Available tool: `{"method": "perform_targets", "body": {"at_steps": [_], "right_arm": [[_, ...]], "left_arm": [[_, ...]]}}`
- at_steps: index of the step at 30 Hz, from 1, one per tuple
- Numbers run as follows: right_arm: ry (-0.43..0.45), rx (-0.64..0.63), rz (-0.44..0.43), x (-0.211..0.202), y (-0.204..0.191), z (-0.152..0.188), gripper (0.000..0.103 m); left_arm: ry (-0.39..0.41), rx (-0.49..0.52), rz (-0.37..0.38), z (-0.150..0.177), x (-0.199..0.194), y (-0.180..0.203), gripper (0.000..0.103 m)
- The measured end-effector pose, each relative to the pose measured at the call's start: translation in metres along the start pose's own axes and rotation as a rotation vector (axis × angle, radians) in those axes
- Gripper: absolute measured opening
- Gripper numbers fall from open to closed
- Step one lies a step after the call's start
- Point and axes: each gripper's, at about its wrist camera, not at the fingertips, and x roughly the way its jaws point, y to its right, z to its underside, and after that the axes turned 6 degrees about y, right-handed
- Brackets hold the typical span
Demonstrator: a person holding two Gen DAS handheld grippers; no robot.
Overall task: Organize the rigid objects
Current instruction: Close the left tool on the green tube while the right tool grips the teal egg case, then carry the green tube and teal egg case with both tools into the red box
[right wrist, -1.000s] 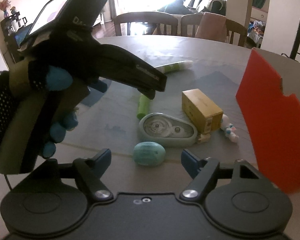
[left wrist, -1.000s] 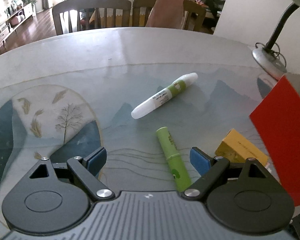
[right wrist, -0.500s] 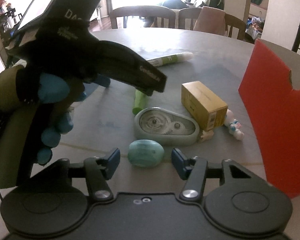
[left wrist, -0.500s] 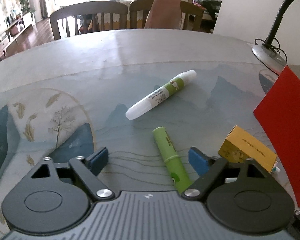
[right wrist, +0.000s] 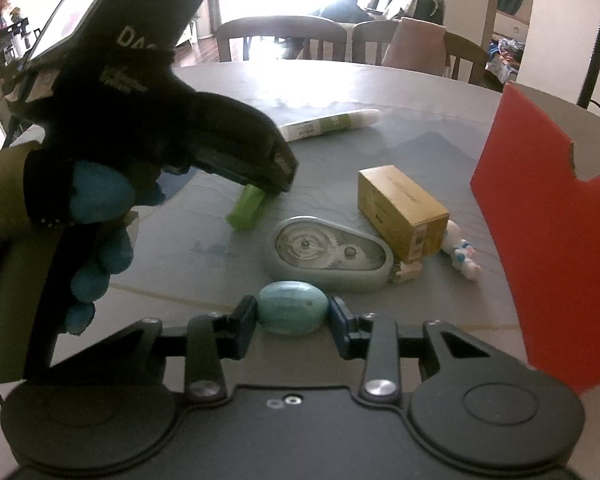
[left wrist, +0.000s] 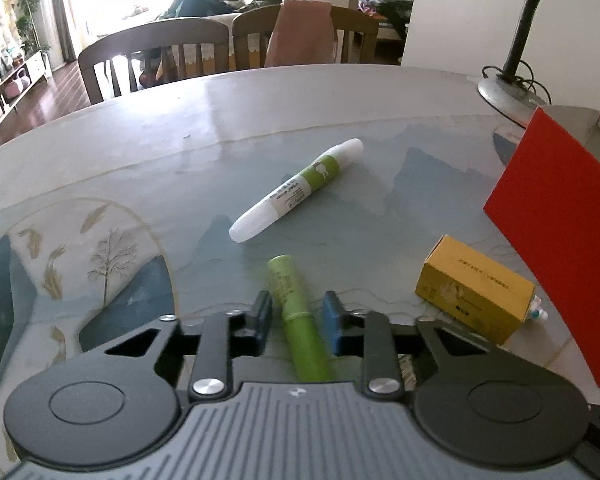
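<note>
both tools have just been closing, each onto its own piece. the left tool [left wrist: 296, 316] now has its blue pads pressed against the sides of the green tube [left wrist: 298, 320], which lies flat on the worktop [left wrist: 260, 100] between them. the right tool [right wrist: 292, 316] is clamped on the teal oval piece [right wrist: 292, 307], pads touching its left and right ends, at the near edge of the clutter.

to do this step well, lift each piece straight up before carrying it sideways; the tube looks smooth and round, so a tilted pull could let it roll or slide out of the pads. the left grip sits partway along the tube rather than at its far end, which should keep it from swinging much. the oval is held across its longest span, so it may pivot; keep the wrist level.

the tube's long axis runs near to far, leaning slightly left at its far end, roughly in line with the tool. the oval's long axis runs left to right, straight across the pads.

just beyond the oval sits a grey-green tape dispenser [right wrist: 332, 256], touching a yellow box [right wrist: 400, 208]; a red box [right wrist: 540, 232] stands at the right, likely the place to put things. a white-and-green pen [left wrist: 296, 190] lies farther off, angled far-right.
</note>
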Motion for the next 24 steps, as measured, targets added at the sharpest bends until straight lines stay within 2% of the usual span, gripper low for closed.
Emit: {"method": "perform_targets", "body": {"at_steps": [3,12,24], "right_arm": [[0.002,0.007,0.002,-0.006,0.001,0.0,0.038],[0.022,0.04,0.002,-0.039,0.011,-0.002,0.038],[0.098,0.067,0.012,-0.098,0.036,-0.021,0.038]], "left_arm": [[0.001,0.0,0.002,0.0,-0.001,0.0,0.017],[0.009,0.005,0.025,-0.001,-0.015,-0.008,0.017],[0.002,-0.026,0.088,-0.012,-0.06,-0.007,0.016]]}}
